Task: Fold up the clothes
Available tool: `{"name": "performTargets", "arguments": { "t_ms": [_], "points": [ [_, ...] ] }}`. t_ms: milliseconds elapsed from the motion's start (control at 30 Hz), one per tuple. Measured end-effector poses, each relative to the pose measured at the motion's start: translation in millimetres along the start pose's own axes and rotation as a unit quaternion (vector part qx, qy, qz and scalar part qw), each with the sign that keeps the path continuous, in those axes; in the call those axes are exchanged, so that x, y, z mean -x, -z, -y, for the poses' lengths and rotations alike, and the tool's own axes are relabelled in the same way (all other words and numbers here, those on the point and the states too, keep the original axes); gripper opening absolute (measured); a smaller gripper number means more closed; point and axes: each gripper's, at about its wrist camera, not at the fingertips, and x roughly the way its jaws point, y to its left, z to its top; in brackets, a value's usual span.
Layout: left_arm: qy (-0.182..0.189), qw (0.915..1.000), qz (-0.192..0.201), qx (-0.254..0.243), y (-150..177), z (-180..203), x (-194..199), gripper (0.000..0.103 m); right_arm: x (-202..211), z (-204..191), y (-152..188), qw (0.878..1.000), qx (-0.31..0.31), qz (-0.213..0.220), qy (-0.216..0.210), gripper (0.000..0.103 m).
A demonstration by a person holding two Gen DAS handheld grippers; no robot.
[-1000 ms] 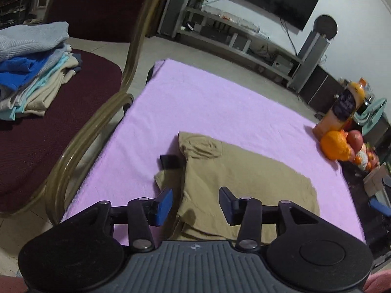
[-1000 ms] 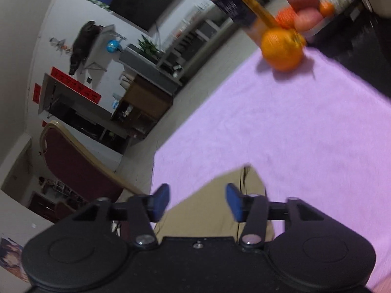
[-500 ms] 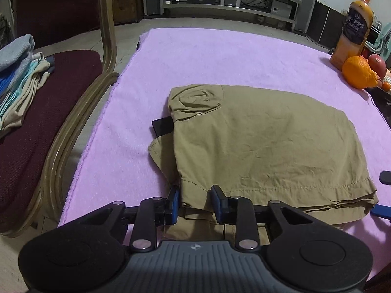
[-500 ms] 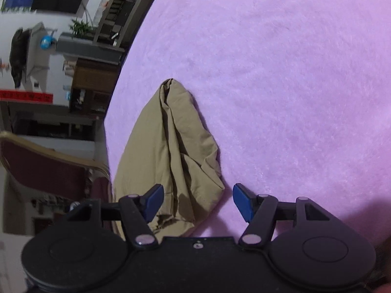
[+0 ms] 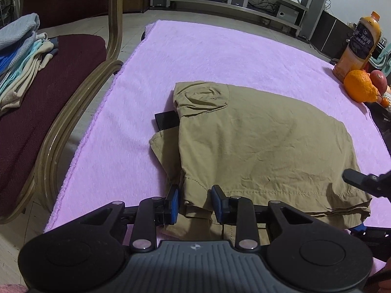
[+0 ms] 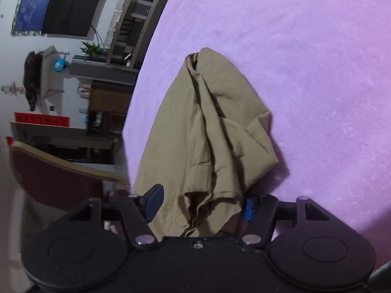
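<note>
Pink towelling (image 5: 220,56) is covering the table, khaki shorts (image 5: 264,141) lying on it; left gripper (image 5: 195,204) is straddling their near hem, fingers spread — right gripper (image 6: 200,202) likewise; only the left view is showing the chair (image 5: 48,92).

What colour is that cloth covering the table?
Pale purple, a fuzzy plain cloth; clearest in the left wrist view.

- Garment (image 5: 264,141): plain khaki tan.
- Desk (image 5: 215,56) cover: plain lilac-pink.
- Fingers (image 5: 174,204): blue pads, black frame.
- Chair (image 5: 36,92) seat: maroon; frame gold.
- Bottle (image 5: 359,46): orange, dark label.
</note>
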Motion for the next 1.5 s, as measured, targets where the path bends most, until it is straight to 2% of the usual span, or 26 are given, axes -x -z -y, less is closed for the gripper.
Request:
{"name": "performTargets", "arguments": {
  "t_ms": [67,100,133,200,233,267,333,367,433,500,600,667,700,733,833,867,967,1033,1133,1300,1367,1500],
  "points": [
    [0.003,1.0000,-0.001,0.002,0.4,-0.9,1.1,0.030,-1.6,-16.1,3.4,0.999,0.029,0.018,0.034,0.060],
    [0.006,1.0000,-0.001,0.004,0.8,-1.9,2.5,0.030,-2.1,-25.1,3.5,0.997,0.050,0.021,0.053,0.047],
    [0.009,0.9999,0.000,0.005,1.4,-3.0,4.8,0.030,-2.7,-34.1,3.6,0.995,0.071,0.024,0.071,0.029],
    [0.013,0.9999,0.010,0.005,3.0,-4.7,13.1,0.030,-3.8,-52.1,3.8,0.987,0.114,0.031,0.107,0.017],
    [0.013,0.9996,0.023,0.003,4.0,-5.1,20.7,0.029,-4.3,-61.1,4.0,0.982,0.135,0.034,0.125,0.014],
    [0.011,0.9990,0.044,0.000,5.1,-5.4,30.3,0.029,0.2,-76.3,6.0,0.975,0.178,0.041,0.126,0.014],
    [0.016,0.9953,0.095,0.001,6.4,-8.6,52.4,0.027,14.5,-115.3,12.2,0.953,0.271,0.059,0.123,0.012],
    [0.030,0.9921,0.121,0.013,6.3,-13.9,63.7,0.027,21.8,-135.6,15.3,0.941,0.309,0.067,0.121,0.012],
    [0.065,0.9835,0.161,0.053,4.9,-29.7,81.5,0.028,36.2,-176.3,21.8,0.909,0.387,0.089,0.124,0.012],
    [0.081,0.9751,0.182,0.099,3.6,-47.3,90.5,0.027,50.7,-217.1,28.3,0.871,0.462,0.111,0.127,0.012],
    [0.101,0.9668,0.177,0.154,1.3,-66.5,88.8,0.025,66.1,-259.5,40.1,0.787,0.581,0.146,0.148,0.012],
    [0.118,0.9646,0.163,0.171,0.6,-70.7,82.6,0.025,73.1,-281.5,47.2,0.725,0.649,0.165,0.160,0.012],
    [0.123,0.9641,0.160,0.173,0.1,-71.3,81.6,0.025,77.9,-285.5,53.3,0.703,0.673,0.167,0.159,0.012],
    [0.128,0.9636,0.159,0.173,-0.3,-71.3,81.3,0.025,81.3,-290.2,58.0,0.685,0.690,0.170,0.159,0.012],
    [0.137,0.9624,0.171,0.160,-0.7,-67.7,86.2,0.025,92.0,-295.9,63.9,0.653,0.722,0.179,0.146,0.012],
    [0.140,0.9622,0.175,0.156,-0.8,-66.3,87.7,0.025,96.4,-296.2,63.1,0.653,0.724,0.176,0.137,0.012],
    [0.139,0.9626,0.182,0.145,-1.8,-61.7,89.1,0.025,115.0,-290.8,56.1,0.669,0.726,0.141,0.073,0.012],
    [0.138,0.9631,0.186,0.137,-2.4,-58.4,89.5,0.025,116.5,-287.4,46.0,0.676,0.725,0.117,0.055,0.012],
    [0.127,0.9682,0.177,0.123,-3.3,-51.1,83.8,0.025,108.1,-273.9,18.5,0.708,0.705,0.042,0.011,0.012],
    [0.103,0.9776,0.156,0.096,-5.2,-36.0,69.4,0.025,50.0,-240.2,-0.6,0.682,0.730,0.007,0.055,0.012],
    [0.095,0.9810,0.147,0.084,-6.1,-28.9,63.0,0.025,26.7,-228.9,-8.7,0.670,0.738,0.016,0.081,0.012],
    [0.087,0.9864,0.129,0.052,-9.0,-12.4,48.9,0.026,-15.1,-216.4,-29.4,0.668,0.736,0.024,0.110,0.012]
  ]
}}
